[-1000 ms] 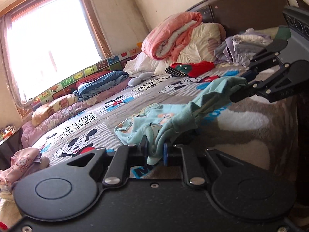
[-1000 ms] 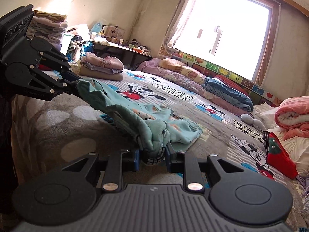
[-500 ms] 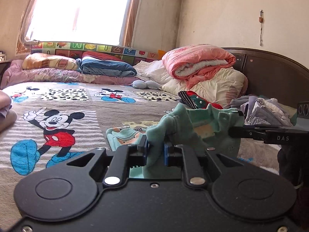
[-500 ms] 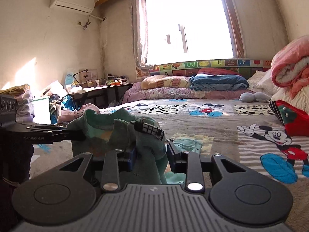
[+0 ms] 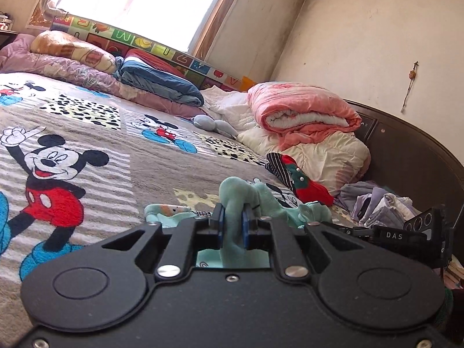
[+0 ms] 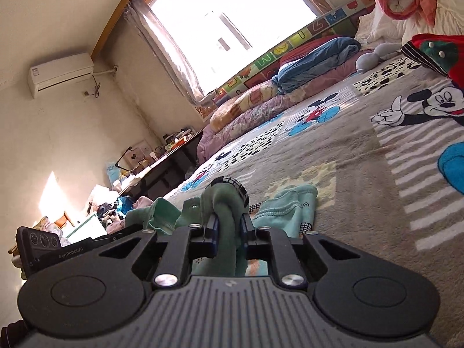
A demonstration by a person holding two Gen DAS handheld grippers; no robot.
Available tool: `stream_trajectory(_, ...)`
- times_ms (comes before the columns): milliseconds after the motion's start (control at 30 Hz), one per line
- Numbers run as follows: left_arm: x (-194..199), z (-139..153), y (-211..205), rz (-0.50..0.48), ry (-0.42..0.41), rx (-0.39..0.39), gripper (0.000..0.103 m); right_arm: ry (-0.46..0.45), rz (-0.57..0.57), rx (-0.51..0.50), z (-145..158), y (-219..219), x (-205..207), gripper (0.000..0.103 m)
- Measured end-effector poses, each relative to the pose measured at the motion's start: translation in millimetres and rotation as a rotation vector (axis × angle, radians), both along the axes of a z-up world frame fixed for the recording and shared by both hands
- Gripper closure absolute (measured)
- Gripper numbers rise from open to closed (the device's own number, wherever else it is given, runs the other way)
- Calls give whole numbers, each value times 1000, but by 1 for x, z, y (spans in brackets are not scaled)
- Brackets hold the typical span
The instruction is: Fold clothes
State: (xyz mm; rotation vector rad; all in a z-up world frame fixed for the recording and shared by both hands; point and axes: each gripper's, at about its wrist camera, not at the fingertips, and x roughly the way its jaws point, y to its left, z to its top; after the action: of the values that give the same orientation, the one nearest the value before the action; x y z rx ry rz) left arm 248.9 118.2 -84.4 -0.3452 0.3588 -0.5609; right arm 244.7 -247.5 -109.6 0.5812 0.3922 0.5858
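Observation:
A small mint-green child's garment lies bunched low over the Mickey Mouse bedspread. My left gripper is shut on a fold of it. In the right wrist view the same garment spreads on the bedspread, and my right gripper is shut on another bunched edge with a dark checked trim. The right gripper's body shows at the right of the left wrist view; the left gripper's body shows at lower left of the right wrist view. The stretch of cloth between the two grips is mostly hidden.
A rolled pink quilt and cream bedding sit by the dark headboard. A red and green garment and a lilac clothes pile lie near them. Folded blankets line the window wall. A cluttered desk stands beyond the bed.
Both grippers have come down toward the bedspread and tilted upward, still holding the garment. The cloth, hanging spread between them before, now lies bunched low on the bed.

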Motion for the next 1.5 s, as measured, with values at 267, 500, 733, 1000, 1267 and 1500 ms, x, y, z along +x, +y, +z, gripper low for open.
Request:
stream_trajectory(267, 57, -12, 4, 17, 54, -48, 94, 50, -15, 75, -10, -6, 60, 87)
stream_trajectory(500, 91, -28, 6, 20, 141, -56, 94, 134, -35, 131, -30, -8, 97, 87)
stream_trajectory(733, 106, -41, 10, 23, 218, -81, 94, 214, -42, 181, -49, -10, 110, 87)
stream_trajectory(1000, 78, -23, -4, -17, 121, 51, 83, 227, -105, 172, -50, -11, 108, 64)
stream_trajectory(1267, 40, 1, -20, -72, -19, 211, 78, -72, -82, -118, 9, 1, 59, 64)
stream_trajectory(1500, 49, -26, -35, -106, 15, 345, 75, -114, 53, -404, 4, 47, 47, 65)
